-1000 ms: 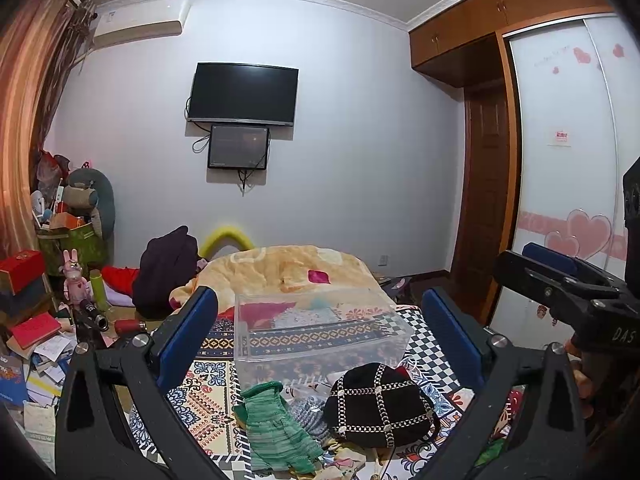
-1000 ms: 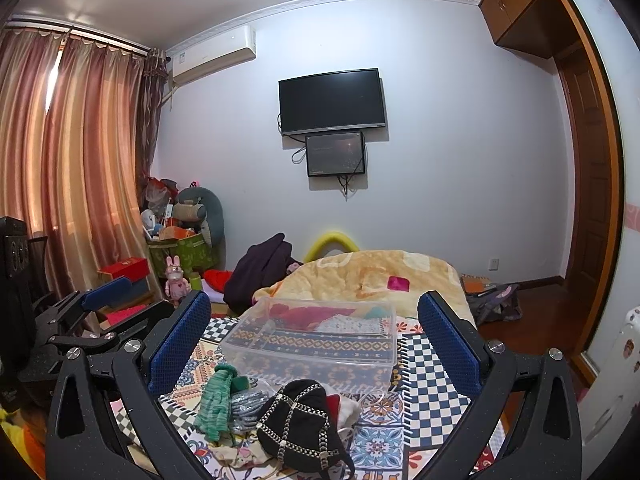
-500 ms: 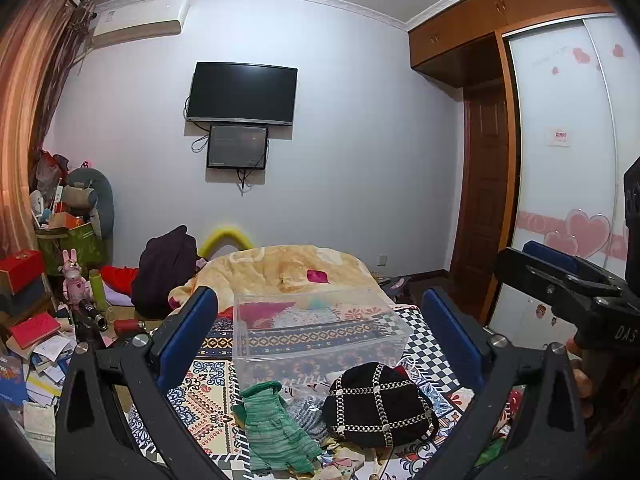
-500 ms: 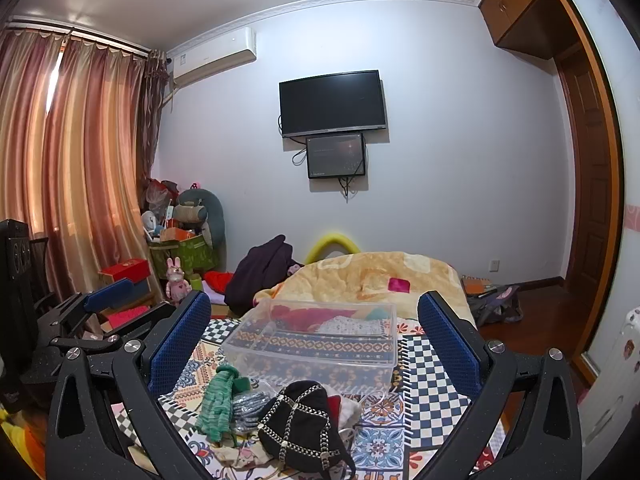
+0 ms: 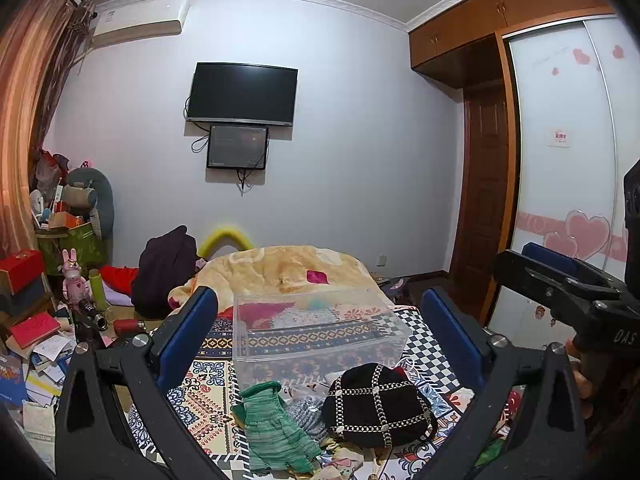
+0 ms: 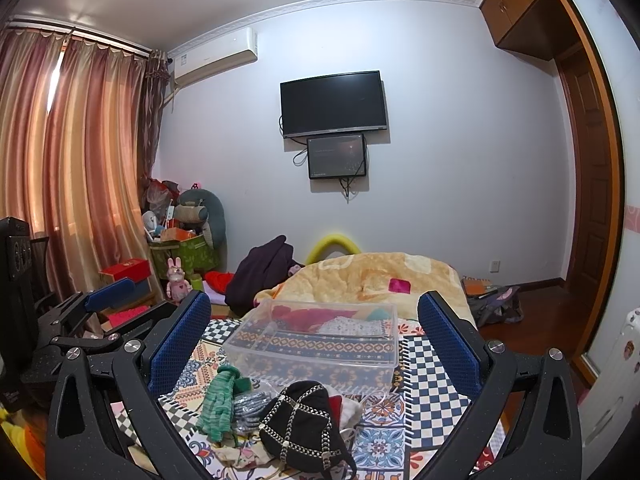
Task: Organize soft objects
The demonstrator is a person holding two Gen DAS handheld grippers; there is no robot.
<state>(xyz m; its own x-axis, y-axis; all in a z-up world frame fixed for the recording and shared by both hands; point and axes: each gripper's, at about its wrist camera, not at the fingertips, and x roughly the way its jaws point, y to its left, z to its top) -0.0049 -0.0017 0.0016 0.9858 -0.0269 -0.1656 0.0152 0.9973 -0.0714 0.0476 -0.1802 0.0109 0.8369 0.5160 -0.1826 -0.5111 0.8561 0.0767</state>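
Observation:
A small heap of soft things lies on the patterned bedspread (image 5: 208, 400): a green knit glove (image 5: 276, 428), a grey knit piece (image 5: 306, 412) and a black hat with white chain checks (image 5: 376, 404). Behind them stands a clear plastic box (image 5: 320, 328). My left gripper (image 5: 320, 344) is open and empty, held above the heap. In the right wrist view the glove (image 6: 218, 404), the hat (image 6: 304, 428) and the box (image 6: 316, 344) show again. My right gripper (image 6: 316, 344) is open and empty.
A yellow blanket (image 5: 288, 268) covers the far bed. A dark garment (image 5: 164, 272) lies at its left. Boxes, books and toys (image 5: 40, 320) crowd the left floor. A wardrobe (image 5: 560, 160) and door stand right. The right gripper shows at the left view's right edge (image 5: 560, 280).
Both views have barely shifted; the heap, the box and both open grippers stand as before.

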